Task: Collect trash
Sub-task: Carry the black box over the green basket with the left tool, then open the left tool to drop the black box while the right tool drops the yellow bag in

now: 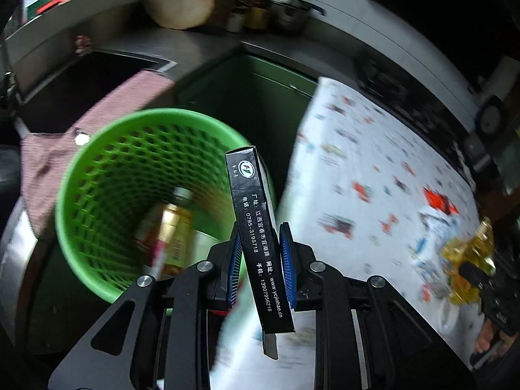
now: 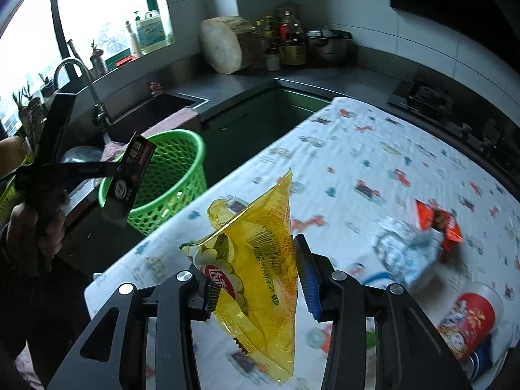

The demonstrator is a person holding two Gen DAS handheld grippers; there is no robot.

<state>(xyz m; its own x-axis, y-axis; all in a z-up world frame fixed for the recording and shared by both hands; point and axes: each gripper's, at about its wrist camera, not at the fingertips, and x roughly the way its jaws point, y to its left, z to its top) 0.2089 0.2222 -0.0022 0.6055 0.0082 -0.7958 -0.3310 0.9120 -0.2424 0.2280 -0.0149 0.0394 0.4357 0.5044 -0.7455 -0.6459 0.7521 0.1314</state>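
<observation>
My left gripper (image 1: 260, 266) is shut on a slim black box (image 1: 256, 237) with white print, held upright at the near right rim of the green mesh bin (image 1: 97, 195). A bottle (image 1: 172, 227) lies inside the bin. In the right wrist view the left gripper (image 2: 120, 170) holds the black box (image 2: 130, 172) over the bin (image 2: 175, 175). My right gripper (image 2: 256, 276) is shut on a yellow plastic wrapper (image 2: 260, 260), held above the table. The right gripper and wrapper (image 1: 468, 253) show at the right of the left wrist view.
The table carries a white patterned cloth (image 2: 357, 149). On it lie an orange wrapper (image 2: 438, 224), a crumpled clear bag (image 2: 403, 253) and a red cup (image 2: 471, 318). A sink (image 2: 146, 110), a pink towel (image 1: 97, 120) and a counter with bottles (image 2: 286, 42) stand behind.
</observation>
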